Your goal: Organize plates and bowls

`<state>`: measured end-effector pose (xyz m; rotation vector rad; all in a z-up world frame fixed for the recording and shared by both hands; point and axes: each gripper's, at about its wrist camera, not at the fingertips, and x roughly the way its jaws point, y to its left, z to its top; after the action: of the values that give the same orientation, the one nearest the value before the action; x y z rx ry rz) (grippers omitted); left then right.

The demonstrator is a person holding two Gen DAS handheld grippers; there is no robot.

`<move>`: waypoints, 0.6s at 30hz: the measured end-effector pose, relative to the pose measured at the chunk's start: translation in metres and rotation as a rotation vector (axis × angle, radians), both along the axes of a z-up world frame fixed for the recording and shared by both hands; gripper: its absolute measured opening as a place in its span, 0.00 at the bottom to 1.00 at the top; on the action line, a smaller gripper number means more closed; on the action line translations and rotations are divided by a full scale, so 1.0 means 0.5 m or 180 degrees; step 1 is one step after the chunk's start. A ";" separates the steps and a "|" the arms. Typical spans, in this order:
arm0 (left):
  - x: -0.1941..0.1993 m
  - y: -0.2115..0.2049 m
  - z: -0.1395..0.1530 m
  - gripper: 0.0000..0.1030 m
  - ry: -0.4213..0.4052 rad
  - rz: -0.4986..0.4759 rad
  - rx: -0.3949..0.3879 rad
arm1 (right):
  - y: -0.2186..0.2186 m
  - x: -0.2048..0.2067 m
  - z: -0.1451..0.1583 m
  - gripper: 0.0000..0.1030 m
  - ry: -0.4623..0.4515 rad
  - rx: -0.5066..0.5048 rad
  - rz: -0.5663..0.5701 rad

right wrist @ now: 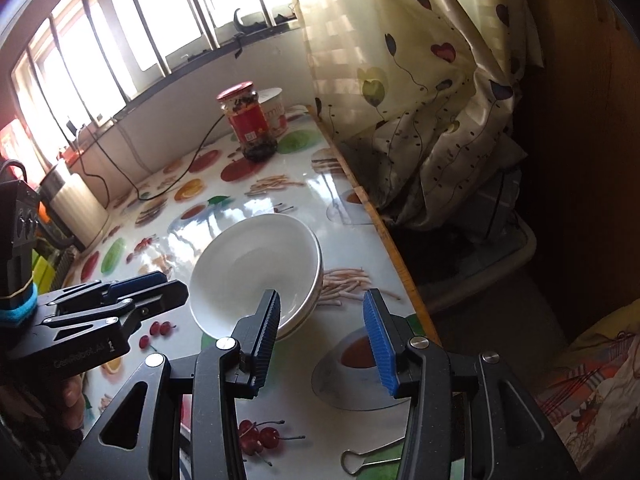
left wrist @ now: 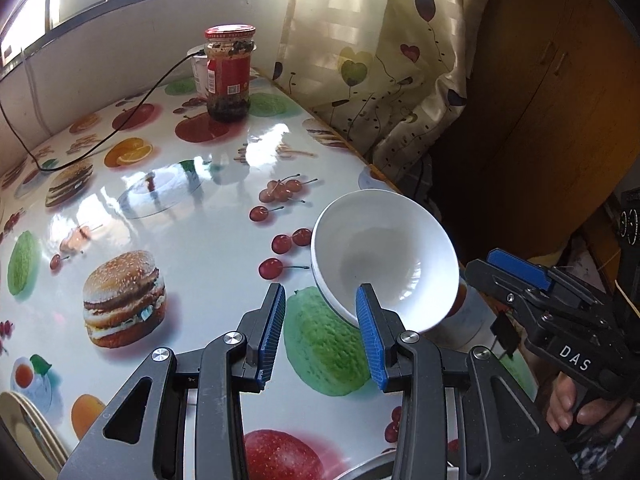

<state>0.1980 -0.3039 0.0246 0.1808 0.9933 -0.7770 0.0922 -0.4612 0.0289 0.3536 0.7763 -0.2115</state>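
Bowls (right wrist: pixel 256 268), white, smooth, nested, sit near the glossy counter (left wrist: pixel 208 216) right edge; wide free surface lies left; left claw (left wrist: pixel 322 334) and right claw (right wrist: pixel 322 338) both open, empty.

Harsh window (right wrist: pixel 120 52) backlight, tabletop (left wrist: pixel 260 148) glare, fisheye-warped edges.

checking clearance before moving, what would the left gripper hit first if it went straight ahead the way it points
Probably the tablecloth just left of the white bowls. The open left gripper has its right finger overlapping their rim in view; depth is unclear.
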 end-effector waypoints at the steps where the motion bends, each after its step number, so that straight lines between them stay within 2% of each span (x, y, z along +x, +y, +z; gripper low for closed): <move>1: 0.002 -0.003 -0.002 0.37 0.0000 -0.0008 0.0003 | 0.000 0.004 -0.004 0.42 0.0002 0.0005 0.0013; 13: 0.023 -0.020 -0.021 0.37 0.0059 0.0041 0.0068 | -0.005 0.053 -0.040 0.41 0.0088 0.0112 0.0103; 18: 0.024 -0.023 -0.019 0.37 0.0024 0.0016 0.0090 | 0.000 0.065 -0.044 0.31 0.0119 0.0092 0.0123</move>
<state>0.2100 -0.3154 0.0151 0.1999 1.0119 -0.7597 0.1248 -0.4612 0.0067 0.3626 0.8230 -0.1710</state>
